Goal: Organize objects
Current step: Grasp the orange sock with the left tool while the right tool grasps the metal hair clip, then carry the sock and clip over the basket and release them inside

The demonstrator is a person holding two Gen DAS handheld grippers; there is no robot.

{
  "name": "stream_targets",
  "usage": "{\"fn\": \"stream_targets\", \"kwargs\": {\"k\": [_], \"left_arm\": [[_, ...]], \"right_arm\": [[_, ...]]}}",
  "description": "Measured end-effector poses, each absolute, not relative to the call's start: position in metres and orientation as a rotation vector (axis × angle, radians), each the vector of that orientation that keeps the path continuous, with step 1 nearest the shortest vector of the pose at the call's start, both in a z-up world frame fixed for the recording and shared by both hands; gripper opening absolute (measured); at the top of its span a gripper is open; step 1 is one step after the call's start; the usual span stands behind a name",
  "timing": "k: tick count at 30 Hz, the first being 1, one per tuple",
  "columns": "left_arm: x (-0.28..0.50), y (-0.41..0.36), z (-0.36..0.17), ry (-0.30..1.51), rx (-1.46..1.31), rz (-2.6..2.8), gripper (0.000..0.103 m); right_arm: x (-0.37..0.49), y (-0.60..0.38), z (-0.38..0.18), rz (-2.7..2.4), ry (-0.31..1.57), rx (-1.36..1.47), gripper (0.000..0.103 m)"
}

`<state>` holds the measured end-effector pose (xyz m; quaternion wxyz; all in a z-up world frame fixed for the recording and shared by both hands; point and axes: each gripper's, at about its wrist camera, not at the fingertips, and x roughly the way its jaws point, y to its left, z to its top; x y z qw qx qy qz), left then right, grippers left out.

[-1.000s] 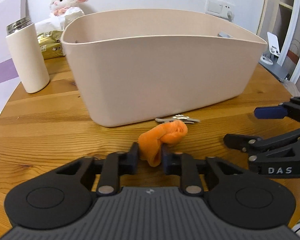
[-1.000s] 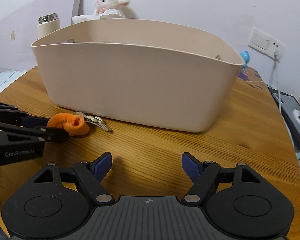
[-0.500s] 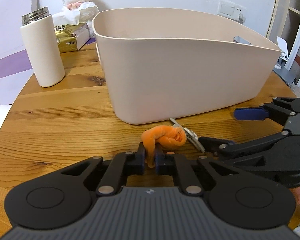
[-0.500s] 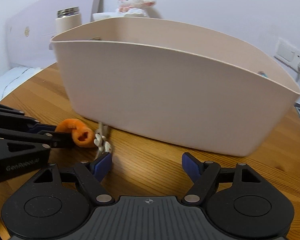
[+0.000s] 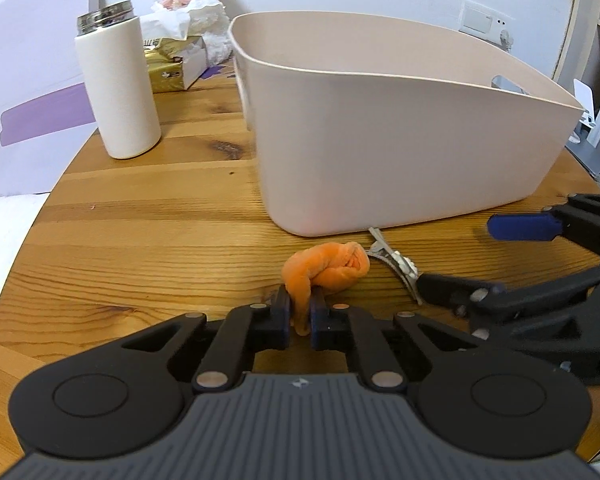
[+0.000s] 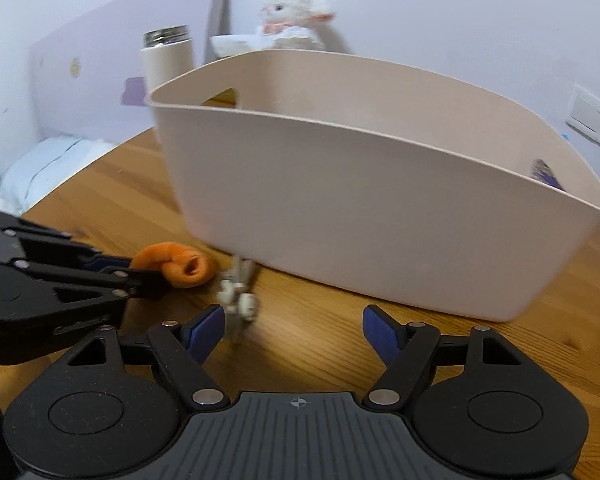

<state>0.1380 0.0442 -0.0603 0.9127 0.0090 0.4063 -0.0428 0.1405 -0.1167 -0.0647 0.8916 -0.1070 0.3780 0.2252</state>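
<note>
Left wrist view: low over the table (image 5: 148,220), facing the bin (image 5: 399,152) closely from its near-left corner. Right wrist view: equally low, facing the bin's (image 6: 379,208) long side. Shared: bin, orange cloth (image 5: 327,268) (image 6: 180,264), metal clip (image 5: 391,260) (image 6: 238,300), flask (image 5: 118,88) (image 6: 168,56).

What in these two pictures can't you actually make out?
- Floor of the beige plastic bin: hidden in both views by its own tall walls.
- Small silver metal clip: smeared by motion blur in the right wrist view.
- Gold tissue box: partly hidden by the white steel-capped bottle, left wrist view.
- Orange fabric scrunchie: lower end buried between the left gripper fingers.
</note>
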Motion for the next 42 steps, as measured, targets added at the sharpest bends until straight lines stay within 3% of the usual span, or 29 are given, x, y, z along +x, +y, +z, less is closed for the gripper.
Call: {"fn": "stream_targets", "kwargs": {"k": [6, 8, 10, 12, 23, 42], "left_arm": [[0.139, 0.049, -0.061, 0.834, 0.008, -0.087, 0.009], [0.139, 0.05, -0.061, 0.834, 0.007, -0.09, 0.009], [0.138, 0.049, -0.061, 0.834, 0.01, -0.093, 0.009], [0.137, 0.049, -0.06, 0.835, 0.006, -0.099, 0.009], [0.121, 0.044, -0.038, 0.785, -0.005, -0.124, 0.008], [0.1, 0.021, 0.056, 0.556, 0.052, -0.166, 0.008]], "right_arm": [[0.148, -0.101, -0.073, 0.485, 0.808, -0.22, 0.057], [0.15, -0.098, -0.073, 0.488, 0.804, -0.223, 0.044], [0.15, -0.096, -0.072, 0.493, 0.803, -0.224, 0.02], [0.147, -0.093, -0.072, 0.498, 0.804, -0.227, 0.013], [0.124, -0.115, -0.054, 0.492, 0.78, -0.201, 0.01], [0.116, -0.187, 0.059, 0.37, 0.515, -0.084, 0.011]]}}
